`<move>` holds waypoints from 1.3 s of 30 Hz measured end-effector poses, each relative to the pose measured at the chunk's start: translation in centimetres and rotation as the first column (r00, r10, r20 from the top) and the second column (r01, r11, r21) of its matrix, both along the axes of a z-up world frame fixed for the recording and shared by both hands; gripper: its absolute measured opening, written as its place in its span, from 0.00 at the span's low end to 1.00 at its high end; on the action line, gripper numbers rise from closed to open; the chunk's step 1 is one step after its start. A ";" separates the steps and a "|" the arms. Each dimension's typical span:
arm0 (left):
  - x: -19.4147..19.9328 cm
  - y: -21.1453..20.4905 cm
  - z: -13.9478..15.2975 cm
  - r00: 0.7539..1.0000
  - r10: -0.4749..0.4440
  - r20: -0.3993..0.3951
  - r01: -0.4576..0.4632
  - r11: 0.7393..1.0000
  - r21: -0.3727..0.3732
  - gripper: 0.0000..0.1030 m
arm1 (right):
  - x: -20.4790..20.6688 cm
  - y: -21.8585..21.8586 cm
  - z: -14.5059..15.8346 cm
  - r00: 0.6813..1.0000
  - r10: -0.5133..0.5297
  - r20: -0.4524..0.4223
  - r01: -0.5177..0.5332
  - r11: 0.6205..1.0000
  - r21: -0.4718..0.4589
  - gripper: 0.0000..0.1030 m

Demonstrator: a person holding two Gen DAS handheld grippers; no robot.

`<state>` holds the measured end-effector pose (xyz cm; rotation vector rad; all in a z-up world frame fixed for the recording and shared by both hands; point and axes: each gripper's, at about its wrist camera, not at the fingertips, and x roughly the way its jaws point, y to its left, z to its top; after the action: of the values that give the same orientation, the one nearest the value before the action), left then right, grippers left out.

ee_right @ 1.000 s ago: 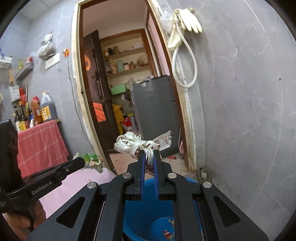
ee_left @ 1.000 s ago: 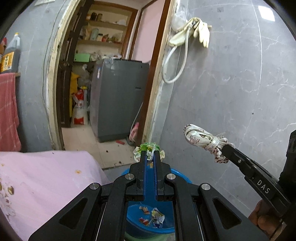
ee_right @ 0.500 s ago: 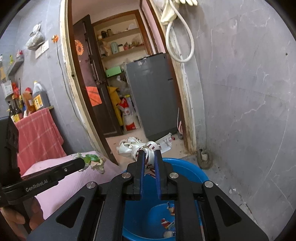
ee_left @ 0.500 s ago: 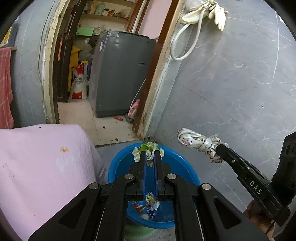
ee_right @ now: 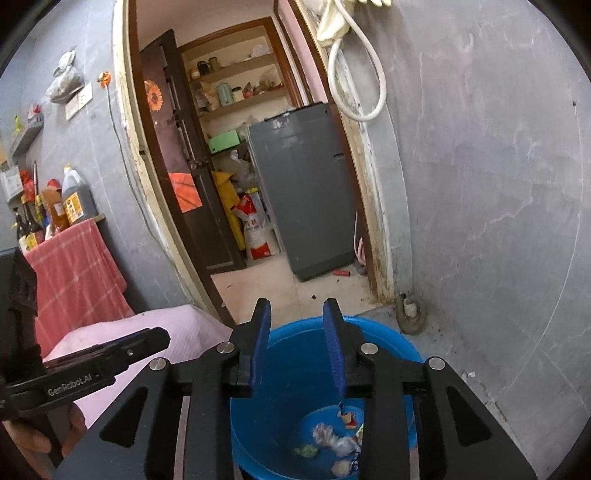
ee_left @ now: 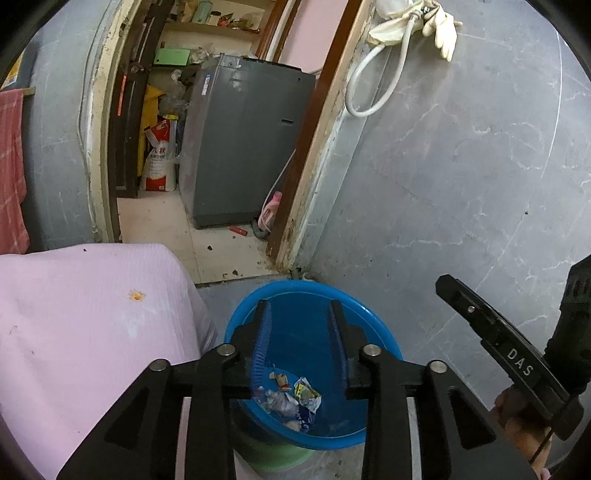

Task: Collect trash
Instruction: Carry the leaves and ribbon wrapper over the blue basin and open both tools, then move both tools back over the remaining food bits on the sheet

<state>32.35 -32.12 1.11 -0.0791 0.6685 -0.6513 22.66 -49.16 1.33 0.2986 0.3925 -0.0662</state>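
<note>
Both claws held scraps a second ago: the left claw (ee_left: 299,325) pinched a green-and-white wad, the right claw (ee_right: 297,328) a white knotted strip. Now both pairs of jaws are opening with nothing between them, and those scraps have left the tips.

Largest thing in view is the grey wall (ee_left: 461,166), filling the right half of both views, with a doorway at upper centre. Through it stands one grey washing machine (ee_left: 240,147). At lower left of the left view lies one pink cloth (ee_left: 81,325), with a single orange spot on it.

One blue bucket (ee_left: 369,321) sits at lower centre of both views, under the two claws. In it lies the trash (ee_left: 291,398): a loose heap of crumpled wrappers and paper bits on the bottom, white, blue, red and yellow; the right view also shows a green scrap (ee_right: 304,450) among them. The pieces are too tangled to count.

One white hose (ee_left: 373,81) hangs looped at the upper right, with pale gloves (ee_left: 443,29) beside it. In the right view, bottles (ee_right: 70,203) stand at the left edge above a red checked towel (ee_right: 74,266).
</note>
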 end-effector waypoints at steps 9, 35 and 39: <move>-1.3 3.2 3.0 0.992 0.084 0.098 -0.076 0.994 -0.076 0.64 | -1.9 1.1 3.0 0.994 -0.019 0.104 0.025 0.998 -0.056 0.58; -8.5 20.1 9.1 0.848 0.401 0.347 -0.389 0.915 -0.107 0.98 | -4.5 12.5 8.2 0.932 0.174 0.318 -0.149 0.984 -0.102 1.00; -9.4 22.9 9.1 0.824 0.445 0.349 -0.439 0.893 -0.101 0.98 | -4.3 15.3 8.5 0.918 0.209 0.337 -0.182 0.977 -0.111 1.00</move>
<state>23.00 -9.22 10.18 -0.1213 0.2642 -0.2067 18.35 -33.89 9.81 0.1876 0.0655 0.1669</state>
